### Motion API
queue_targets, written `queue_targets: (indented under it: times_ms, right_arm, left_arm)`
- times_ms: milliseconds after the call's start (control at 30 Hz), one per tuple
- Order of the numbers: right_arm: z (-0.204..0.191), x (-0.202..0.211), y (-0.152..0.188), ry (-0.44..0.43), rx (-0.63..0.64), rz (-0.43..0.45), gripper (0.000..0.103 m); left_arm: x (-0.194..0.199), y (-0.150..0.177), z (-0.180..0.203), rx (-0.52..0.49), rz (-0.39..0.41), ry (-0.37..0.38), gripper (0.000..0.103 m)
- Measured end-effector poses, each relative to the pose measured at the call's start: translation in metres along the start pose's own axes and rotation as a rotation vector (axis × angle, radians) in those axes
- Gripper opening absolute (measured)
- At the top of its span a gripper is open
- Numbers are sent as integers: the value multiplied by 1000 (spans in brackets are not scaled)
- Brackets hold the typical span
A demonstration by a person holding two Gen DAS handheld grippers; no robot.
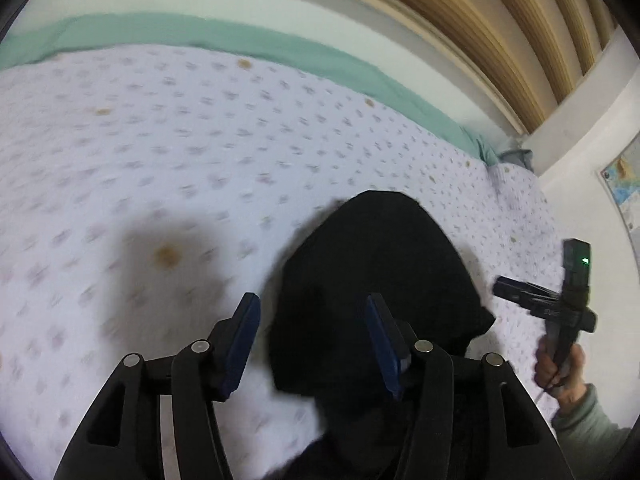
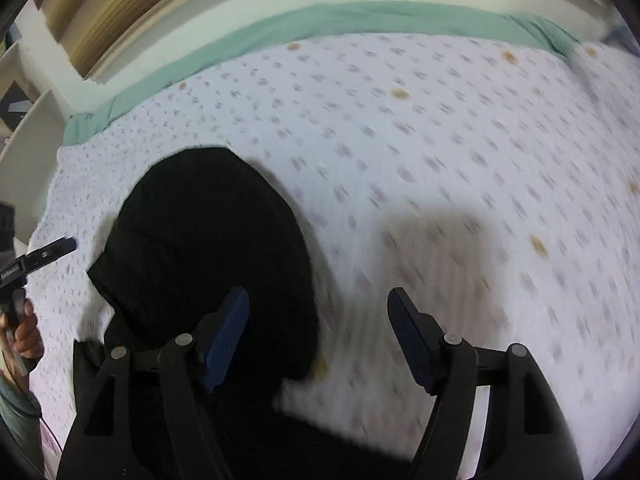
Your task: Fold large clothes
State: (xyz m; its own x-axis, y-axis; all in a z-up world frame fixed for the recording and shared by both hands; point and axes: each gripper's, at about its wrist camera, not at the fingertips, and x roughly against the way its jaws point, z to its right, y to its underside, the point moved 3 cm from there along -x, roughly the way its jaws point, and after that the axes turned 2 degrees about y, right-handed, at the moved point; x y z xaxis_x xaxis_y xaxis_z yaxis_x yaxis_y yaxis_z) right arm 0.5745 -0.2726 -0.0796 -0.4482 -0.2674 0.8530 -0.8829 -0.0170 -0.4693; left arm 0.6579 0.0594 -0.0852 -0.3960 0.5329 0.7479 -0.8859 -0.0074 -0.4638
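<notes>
A black garment [image 1: 376, 288] lies on the white dotted bedspread [image 1: 160, 152], its hood-shaped end pointing toward the far side of the bed. My left gripper [image 1: 314, 320] is open and empty, held above the garment's left edge. In the right wrist view the same garment [image 2: 208, 240] lies at the left, and my right gripper [image 2: 320, 312] is open and empty above its right edge. The right gripper also shows in the left wrist view [image 1: 500, 286], held in a hand. The left gripper shows at the left edge of the right wrist view [image 2: 66, 245].
A teal sheet [image 1: 240, 40] runs along the far edge of the bed below a white ledge and tan curtain [image 1: 480, 20]. A white wall with a map poster [image 1: 624, 184] stands at the right. White shelving [image 2: 24, 128] stands at the left.
</notes>
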Motion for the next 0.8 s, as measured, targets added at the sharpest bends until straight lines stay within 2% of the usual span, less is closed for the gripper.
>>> queue_targets:
  times_ms: [100,200,300,333,367,400,500,567,667,800]
  right_arm:
    - [-4,-39,-20,-41,30,-51,75]
    - [-11,-67,-27,-78,42,-96,75]
    - [-19,-102,-27,-217,8,-203,73]
    - [-22,-109,-27,-239,2,-217,71]
    - [-26,-111,-26,-233,19,-211,65]
    - [-33,-107,-24,-220,59,-185,51]
    - [-48,-77,-18,-191,129,-105,31]
    - [-54,-49,-13,-191,156,-44,26]
    - [-67,3,4,-171,207,45,25]
    - [-93,68,43,-127,280,125,25]
  left_arm:
    - [-37,-20,-4,42,-74,98,56]
    - [-69,-25,-14,83,-138,105,56]
    - [-89,-19,-22,152,-163,191,55]
    - [-92,-16,-21,151,-157,188,51]
    - [-93,-13,-17,128,-148,160,33]
    - [-90,-9,-10,84,-142,131,19]
    - [-69,0,10,-13,-96,87,14]
    - [-40,14,31,-91,-62,90,13]
    - [8,35,61,-170,-6,100,12]
    - [77,80,93,-239,59,101,12]
